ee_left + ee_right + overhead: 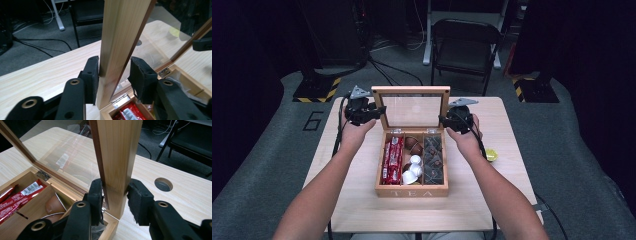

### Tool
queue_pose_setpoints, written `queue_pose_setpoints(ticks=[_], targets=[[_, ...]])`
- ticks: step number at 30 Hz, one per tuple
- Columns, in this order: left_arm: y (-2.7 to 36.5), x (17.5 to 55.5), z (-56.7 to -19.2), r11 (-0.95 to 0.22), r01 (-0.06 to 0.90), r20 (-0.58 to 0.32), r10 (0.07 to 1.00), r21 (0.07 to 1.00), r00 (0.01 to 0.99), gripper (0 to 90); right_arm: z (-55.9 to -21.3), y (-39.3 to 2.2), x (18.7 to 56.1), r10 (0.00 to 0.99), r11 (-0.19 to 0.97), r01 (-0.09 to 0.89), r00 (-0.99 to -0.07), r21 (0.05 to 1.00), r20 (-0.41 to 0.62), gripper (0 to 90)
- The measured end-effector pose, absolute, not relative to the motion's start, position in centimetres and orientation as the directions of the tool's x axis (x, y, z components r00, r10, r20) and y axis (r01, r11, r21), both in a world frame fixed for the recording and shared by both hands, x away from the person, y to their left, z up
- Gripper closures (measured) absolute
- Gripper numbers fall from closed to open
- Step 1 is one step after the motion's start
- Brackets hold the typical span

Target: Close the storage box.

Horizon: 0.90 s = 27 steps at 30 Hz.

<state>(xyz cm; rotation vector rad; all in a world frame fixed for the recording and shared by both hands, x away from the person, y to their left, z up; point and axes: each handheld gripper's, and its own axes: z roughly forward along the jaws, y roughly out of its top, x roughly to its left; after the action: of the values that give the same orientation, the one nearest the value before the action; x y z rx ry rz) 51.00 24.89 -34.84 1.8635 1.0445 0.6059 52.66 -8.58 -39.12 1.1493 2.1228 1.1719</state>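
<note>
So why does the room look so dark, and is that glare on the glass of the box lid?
In the high view the table is lit while the floor and the chair behind fall into near darkness. In the right gripper view the lid shows pale streaks of glare across its glass. In the left gripper view the glass reflects the tabletop, and the near jaws look soft.

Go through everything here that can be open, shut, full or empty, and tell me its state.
Tea box: open, all three compartments filled.
Lid: raised upright, glass pane intact.
Left gripper: shut on the lid's side rail.
Right gripper: shut on the lid's other rail.
Chair: unfolded, empty.
</note>
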Motion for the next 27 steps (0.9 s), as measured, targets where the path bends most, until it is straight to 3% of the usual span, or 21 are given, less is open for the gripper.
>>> queue_pose_setpoints(ticks=[4,12,27], targets=[[25.3,50.6,-35.1,-0.239,0.409,-0.020,0.844,0.881,0.536,64.2,-39.1,-8.6,52.6,0.836,0.279,0.461,-0.548,0.842,0.023,63.6],[25.4,49.8,-35.1,-0.253,0.407,-0.013,0.837,0.878,0.548,63.9,-38.8,-9.0,51.8,0.823,0.231,0.463,-0.562,0.856,0.082,53.7],[25.6,47.8,-35.0,-0.256,0.417,-0.032,0.820,0.872,0.571,61.0,-36.7,-9.8,49.3,0.795,0.217,0.431,-0.598,0.876,0.098,52.2]])
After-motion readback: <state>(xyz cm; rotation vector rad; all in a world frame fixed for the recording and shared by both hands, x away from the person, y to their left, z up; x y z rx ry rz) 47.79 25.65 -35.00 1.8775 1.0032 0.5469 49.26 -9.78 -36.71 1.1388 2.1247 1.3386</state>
